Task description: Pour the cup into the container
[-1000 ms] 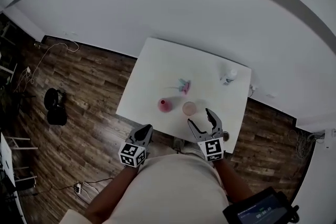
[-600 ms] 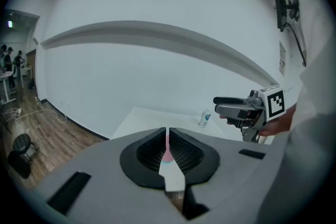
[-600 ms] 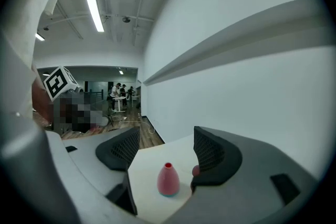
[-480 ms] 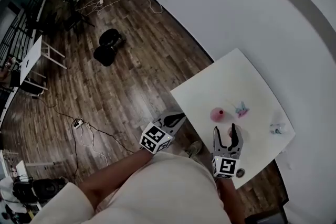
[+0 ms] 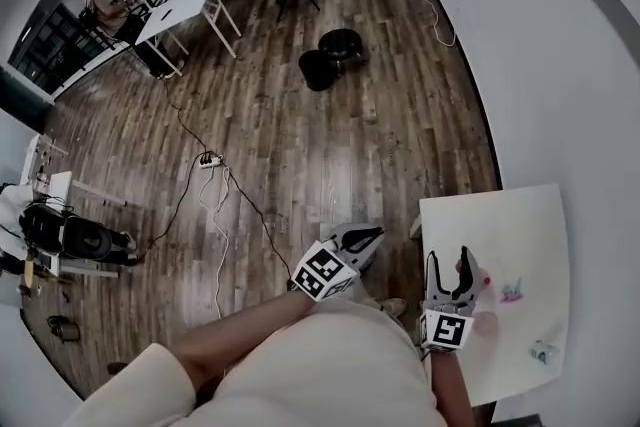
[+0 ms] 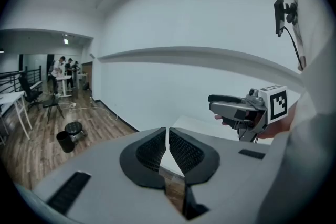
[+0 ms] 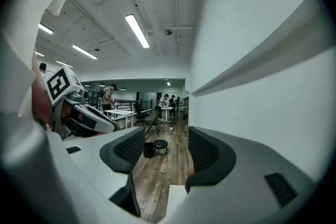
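Setting: a white rectangular table lies at the lower right of the head view. Dark wood-plank floor fills most of the rest.
Task's things: a small pink cup and a round, pale tan container stand near each other at the table's near edge. The cup shows only in part, just beside the right gripper's finger.
Other things: a small pink-and-blue thing and a small clear bottle sit farther across the table. Both are too small to tell more.
Left gripper: it is held off the table, over the floor. Its jaws are together with nothing between them.
Right gripper: it is held above the table's near edge, close to the cup. Its jaws are apart and have just been closing. Only floor shows between them, so nothing is gripped.
Step in hand: judged as before the grasp. The cup stands untouched, and both gripper views look out at the room and wall, not at the table's things.
Next move calls for: turning one gripper, probably the right, back down toward the cup. The jaws must spread wide enough to take the cup's wall, then clamp it firmly. The cup should be lifted upright, carried over the container and tilted there.
Caution: the cup and container stand close together, so a careless approach could knock either one.
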The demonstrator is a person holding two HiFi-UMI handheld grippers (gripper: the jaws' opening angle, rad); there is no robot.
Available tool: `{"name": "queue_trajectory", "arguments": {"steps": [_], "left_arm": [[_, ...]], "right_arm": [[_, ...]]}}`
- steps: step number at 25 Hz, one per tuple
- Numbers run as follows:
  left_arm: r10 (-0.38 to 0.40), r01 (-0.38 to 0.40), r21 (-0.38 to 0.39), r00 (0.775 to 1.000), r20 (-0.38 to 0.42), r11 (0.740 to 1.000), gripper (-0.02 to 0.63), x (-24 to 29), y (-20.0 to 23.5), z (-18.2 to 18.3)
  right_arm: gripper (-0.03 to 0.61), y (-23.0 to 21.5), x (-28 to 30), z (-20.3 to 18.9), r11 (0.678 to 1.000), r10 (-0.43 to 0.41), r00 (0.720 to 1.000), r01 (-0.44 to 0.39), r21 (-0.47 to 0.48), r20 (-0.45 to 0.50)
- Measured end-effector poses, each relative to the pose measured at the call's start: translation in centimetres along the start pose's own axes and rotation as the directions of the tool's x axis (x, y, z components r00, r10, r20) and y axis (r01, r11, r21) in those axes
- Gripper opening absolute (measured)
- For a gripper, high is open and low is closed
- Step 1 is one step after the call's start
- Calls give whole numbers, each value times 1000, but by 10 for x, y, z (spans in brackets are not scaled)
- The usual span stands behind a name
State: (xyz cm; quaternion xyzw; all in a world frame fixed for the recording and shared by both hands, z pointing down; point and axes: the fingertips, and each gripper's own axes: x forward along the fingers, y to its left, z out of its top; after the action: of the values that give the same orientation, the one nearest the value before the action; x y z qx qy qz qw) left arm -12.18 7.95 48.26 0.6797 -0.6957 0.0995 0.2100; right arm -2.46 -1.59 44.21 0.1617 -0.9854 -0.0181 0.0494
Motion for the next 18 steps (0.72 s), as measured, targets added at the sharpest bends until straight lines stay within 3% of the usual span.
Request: {"name": "queue_trajectory", "arguments": {"steps": [4,8,13,18], "left_arm": [[78,-76,-49,996,37,996,12,-16,29,0],[83,-79,-72,995,53,994,12,-18,38,5],[20,-16,-81,998,52,997,12,3,29,5],[-85,87,-61,996,28,994,12,35,4,7]], "right_arm": [[266,18,23,3,997,75,997,-75,-36,7],[235,19,28,13,997,67,998,-66,-49,16],[235,-3,20,8,999,-2,1000,2,-37,-3],[233,-43,-17,-3,990,-138,989,138,-13,-53]]}}
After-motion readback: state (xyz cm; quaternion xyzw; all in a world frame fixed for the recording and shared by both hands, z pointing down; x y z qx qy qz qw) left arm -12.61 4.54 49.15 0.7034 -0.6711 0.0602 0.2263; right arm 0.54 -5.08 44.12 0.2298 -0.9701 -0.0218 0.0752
